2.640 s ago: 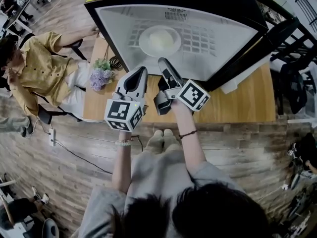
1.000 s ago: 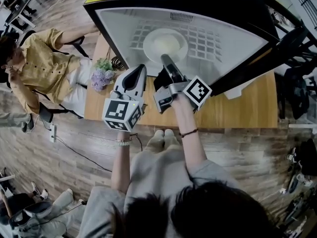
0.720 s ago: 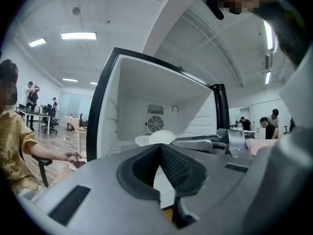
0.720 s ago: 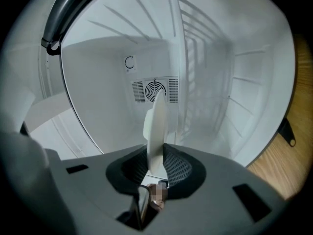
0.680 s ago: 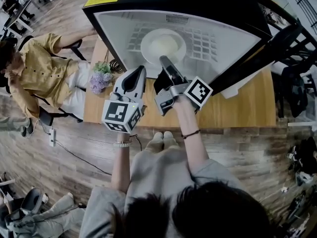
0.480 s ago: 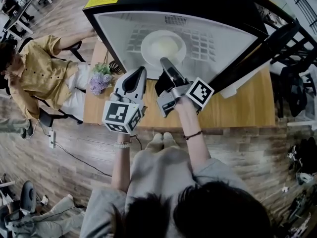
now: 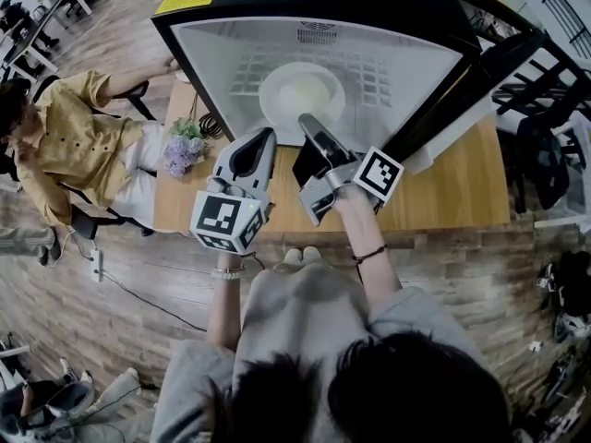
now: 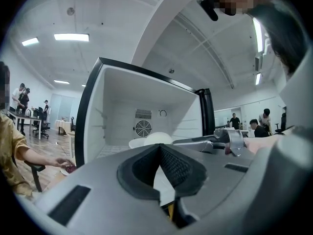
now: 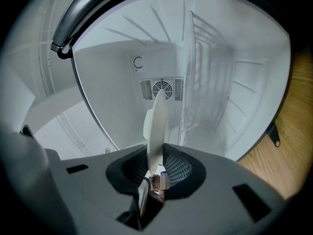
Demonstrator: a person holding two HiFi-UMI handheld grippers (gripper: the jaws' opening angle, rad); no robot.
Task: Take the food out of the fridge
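A white plate (image 7: pixel 300 95) with a pale mound of food (image 7: pixel 305 88) sits on the wire shelf (image 7: pixel 374 74) inside the open fridge (image 7: pixel 217 58). My right gripper (image 7: pixel 310 124) is rolled onto its side and shut on the plate's near rim. In the right gripper view the plate (image 9: pixel 157 124) stands edge-on between the pads of the right gripper (image 9: pixel 155 156). My left gripper (image 7: pixel 262 137) hovers just left of it at the fridge's front edge, shut and empty. From the left gripper (image 8: pixel 159 148) I see the plate (image 8: pixel 149 139) ahead.
The fridge stands on a wooden table (image 7: pixel 452 201), its door (image 7: pixel 462 81) swung open to the right. A bunch of purple flowers (image 7: pixel 182 146) lies at the table's left end. A person in a yellow shirt (image 7: pixel 65 146) sits to the left. A fan vent (image 9: pixel 161 88) marks the back wall.
The right gripper has reached the plate's near rim and closed on it. The plate now lies a little nearer the fridge's front. The left gripper has shifted slightly alongside.
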